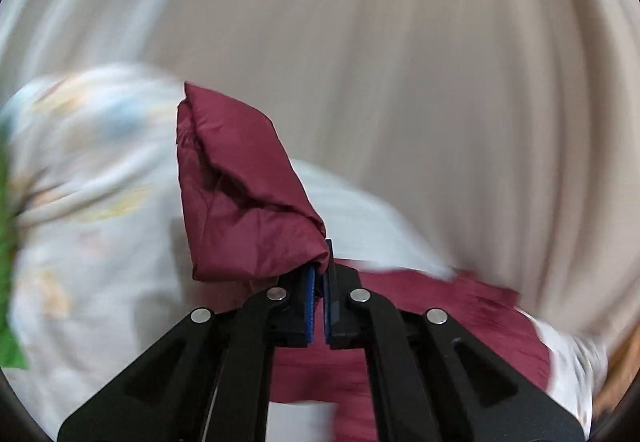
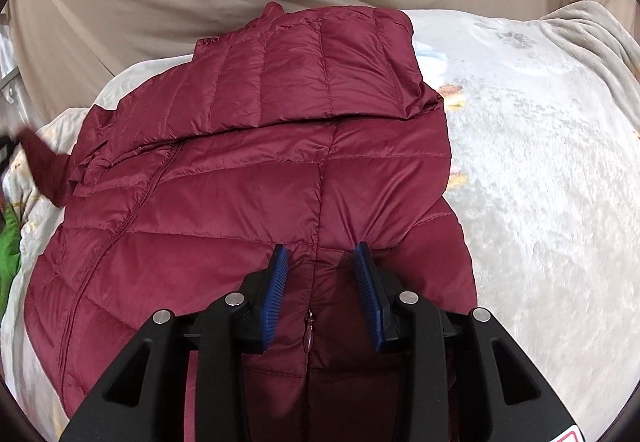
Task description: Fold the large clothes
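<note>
Nearest the right wrist camera, the right gripper (image 2: pixel 320 262) stands partly open, its blue pads (image 2: pixel 276 296) spread to either side of the front zip seam of a maroon quilted down jacket (image 2: pixel 248 170). The tips rest against the puffy fabric near the hem, but the pads do not pinch it, and a small zip pull (image 2: pixel 309 334) hangs in the gap between them. The jacket lies spread across a pale, fleecy blanket (image 2: pixel 540 202) on a bed, with one part folded over across its upper half so that a clean fold line runs from side to side. A sleeve end (image 2: pixel 44 166) sticks out at the far left, blurred. In the left wrist view, the left gripper (image 1: pixel 320 274) is closed tight on a bunch of maroon fabric: a sleeve cuff (image 1: pixel 240 194) stands up from the pinched pads and leans to the left, lifted clear of the bedding. Below and to the right of that gripper more of the jacket lies on the white cover, smeared by motion blur. A light sheet with faint coloured prints (image 1: pixel 92 170) fills the left side, and a strip of green cloth (image 1: pixel 6 242) shows at the left edge. Beyond the bed, a beige curtain (image 1: pixel 400 62) hangs in long folds.
</note>
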The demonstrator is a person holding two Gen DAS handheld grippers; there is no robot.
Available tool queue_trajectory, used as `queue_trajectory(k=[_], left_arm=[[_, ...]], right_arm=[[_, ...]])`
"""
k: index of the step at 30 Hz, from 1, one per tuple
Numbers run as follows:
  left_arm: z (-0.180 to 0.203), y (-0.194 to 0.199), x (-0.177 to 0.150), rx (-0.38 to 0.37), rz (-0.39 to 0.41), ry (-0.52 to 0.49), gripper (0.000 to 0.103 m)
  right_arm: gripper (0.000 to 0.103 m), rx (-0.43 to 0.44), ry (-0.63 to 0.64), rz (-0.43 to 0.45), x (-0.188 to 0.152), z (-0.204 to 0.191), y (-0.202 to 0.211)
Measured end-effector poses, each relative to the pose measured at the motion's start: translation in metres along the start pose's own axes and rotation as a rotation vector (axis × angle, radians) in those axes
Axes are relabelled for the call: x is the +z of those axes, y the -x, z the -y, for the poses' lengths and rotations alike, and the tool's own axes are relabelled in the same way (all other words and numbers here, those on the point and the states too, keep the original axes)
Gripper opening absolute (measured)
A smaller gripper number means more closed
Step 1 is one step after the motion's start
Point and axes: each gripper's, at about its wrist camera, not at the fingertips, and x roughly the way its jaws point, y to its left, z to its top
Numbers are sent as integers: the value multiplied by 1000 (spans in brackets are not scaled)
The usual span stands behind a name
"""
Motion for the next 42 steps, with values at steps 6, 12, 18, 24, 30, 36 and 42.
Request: queue_trajectory(k=[6, 12, 18, 24, 30, 36, 42], left_arm=[[199, -36, -79, -303, -194, -216, 4], [284, -110, -235, -304, -522, -301, 42], [260, -92, -243, -354, -543, -214, 67], [197, -54, -182, -346, -421, -153, 85], [91, -78, -159, -168, -473, 26, 85], [27, -85, -154, -149, -486, 235, 84], [20, -101, -144, -109, -473, 238, 52]], right_arm=[[36, 24, -23, 8, -1, 4, 1], [46, 41, -48, 19, -2, 7, 4], [56, 80, -71, 32, -4, 13, 3], [58, 79, -107, 48, -2, 18, 7], [63, 128, -171, 48, 27, 20, 18], [65, 162, -196, -45, 76, 6, -21], [3, 178, -197, -99, 118, -22, -59]])
